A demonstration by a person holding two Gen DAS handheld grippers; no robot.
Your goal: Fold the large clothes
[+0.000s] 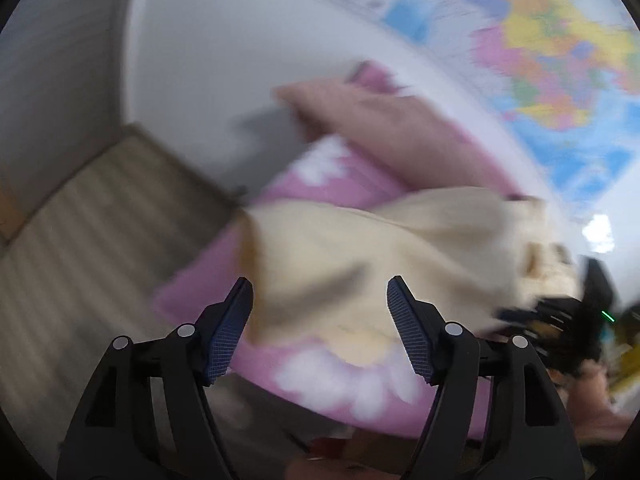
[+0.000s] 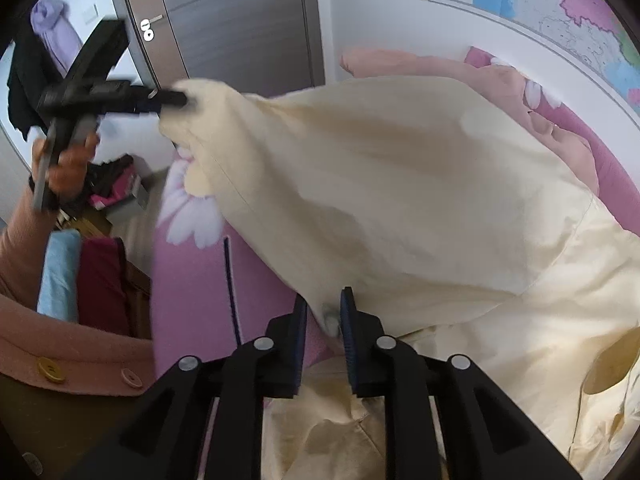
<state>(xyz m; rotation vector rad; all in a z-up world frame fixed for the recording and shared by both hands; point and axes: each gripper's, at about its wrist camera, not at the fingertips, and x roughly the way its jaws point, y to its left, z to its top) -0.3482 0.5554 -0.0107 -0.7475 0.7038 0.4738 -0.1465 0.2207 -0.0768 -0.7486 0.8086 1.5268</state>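
Note:
A large cream garment [image 2: 400, 184] lies spread over a pink bed sheet with white flowers [image 2: 188, 280]. In the right wrist view my right gripper [image 2: 324, 300] has its jaws a little apart. A fold of the cream cloth sits between them, with a slim gap beside the left pad. At the upper left my left gripper [image 2: 180, 100] is at the garment's raised far corner, held by a hand [image 2: 64, 168]. The blurred left wrist view shows the left gripper [image 1: 319, 280] with its jaws wide apart. The cream garment [image 1: 360, 248] lies beyond them and neither pad presses on it.
A pink pillow or quilt [image 1: 380, 120] lies at the head of the bed under a wall map [image 1: 560, 40]. Wooden floor [image 1: 80, 220] lies to the left of the bed. A grey door [image 2: 240, 20] stands behind. Blue [image 2: 60, 272] and dark red [image 2: 104, 280] fabrics sit beside the bed, next to a pink sleeve.

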